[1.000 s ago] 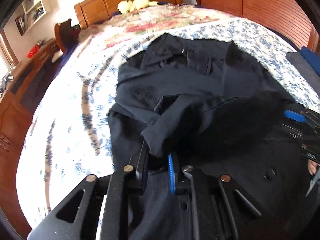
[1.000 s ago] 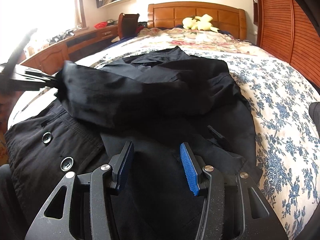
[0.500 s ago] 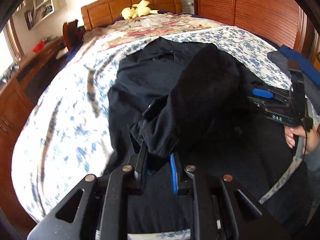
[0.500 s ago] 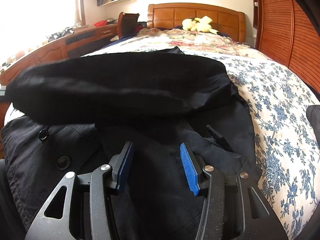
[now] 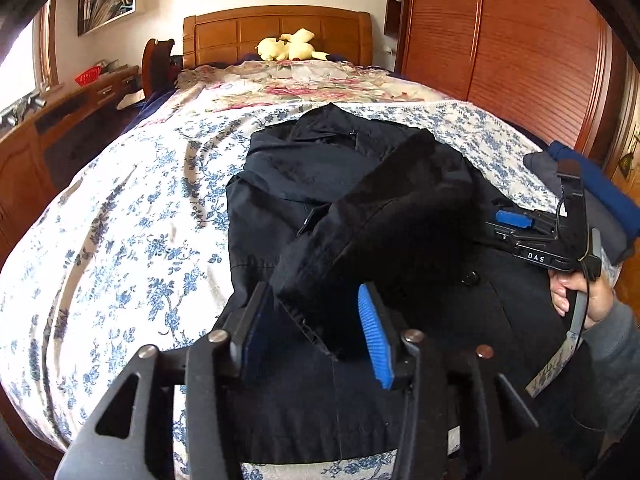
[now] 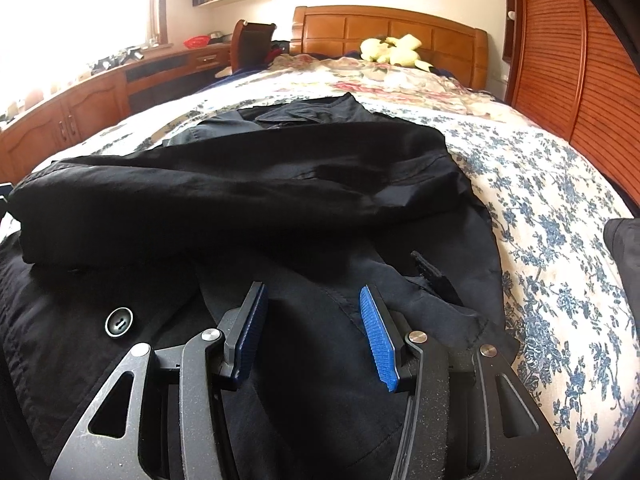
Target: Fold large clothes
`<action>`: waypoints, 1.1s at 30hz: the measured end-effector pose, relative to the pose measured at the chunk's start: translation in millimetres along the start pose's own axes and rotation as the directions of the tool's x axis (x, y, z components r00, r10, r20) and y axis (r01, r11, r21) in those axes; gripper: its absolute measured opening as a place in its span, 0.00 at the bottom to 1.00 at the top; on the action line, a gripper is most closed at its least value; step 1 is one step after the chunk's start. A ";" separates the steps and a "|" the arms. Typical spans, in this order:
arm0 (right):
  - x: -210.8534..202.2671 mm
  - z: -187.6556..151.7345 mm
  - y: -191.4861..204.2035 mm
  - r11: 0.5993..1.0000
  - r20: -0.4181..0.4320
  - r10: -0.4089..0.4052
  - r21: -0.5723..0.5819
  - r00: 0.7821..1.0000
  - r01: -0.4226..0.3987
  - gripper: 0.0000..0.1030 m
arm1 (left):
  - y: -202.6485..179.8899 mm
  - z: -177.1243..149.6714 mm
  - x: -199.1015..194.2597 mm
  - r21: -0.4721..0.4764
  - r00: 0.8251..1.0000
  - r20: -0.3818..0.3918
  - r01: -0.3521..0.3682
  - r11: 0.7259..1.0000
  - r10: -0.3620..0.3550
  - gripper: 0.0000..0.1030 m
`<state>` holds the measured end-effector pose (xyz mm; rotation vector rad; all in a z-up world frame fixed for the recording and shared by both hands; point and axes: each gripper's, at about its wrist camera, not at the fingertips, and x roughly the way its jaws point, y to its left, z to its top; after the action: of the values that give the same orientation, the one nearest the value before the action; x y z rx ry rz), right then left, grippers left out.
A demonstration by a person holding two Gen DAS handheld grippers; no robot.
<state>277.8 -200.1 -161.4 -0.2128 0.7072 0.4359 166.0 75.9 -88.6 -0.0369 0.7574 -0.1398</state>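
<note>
A large black coat (image 5: 280, 184) lies spread on the floral bedspread (image 5: 120, 240). One sleeve (image 5: 400, 208) is folded across its front and, in the right wrist view, the sleeve (image 6: 200, 200) lies as a long band over the body. My left gripper (image 5: 314, 292) has its jaws opening. The sleeve's cuff sits loosely between them, and the left pad stands apart from it. My right gripper (image 6: 312, 292) is open just above the coat's lower front, near a button (image 6: 119, 322), with nothing gripped. A hand holds the right gripper (image 5: 508, 224) at the coat's right edge.
A yellow plush toy (image 5: 292, 46) rests by the wooden headboard (image 5: 276, 32). Slatted wardrobe doors (image 5: 520, 60) run along the right. Folded dark blue clothes (image 5: 592, 188) sit at the bed's right edge. A wooden desk (image 6: 100, 92) and a chair (image 6: 248, 40) stand to the left.
The left gripper swung the sleeve over the coat's front and laid it down there. Its jaws went from shut on the cuff to parted. The right gripper stayed put.
</note>
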 end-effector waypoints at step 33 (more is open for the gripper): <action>87.0 77.1 141.9 0.965 -0.226 0.207 -0.115 0.952 -0.237 0.48 | 53.6 -41.8 -40.4 -0.062 0.996 0.089 0.017 0.998 -0.012 0.48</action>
<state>316.7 -21.0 -168.2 -0.3176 0.9162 0.6873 114.3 135.3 -95.9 -0.1076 0.6732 -0.1272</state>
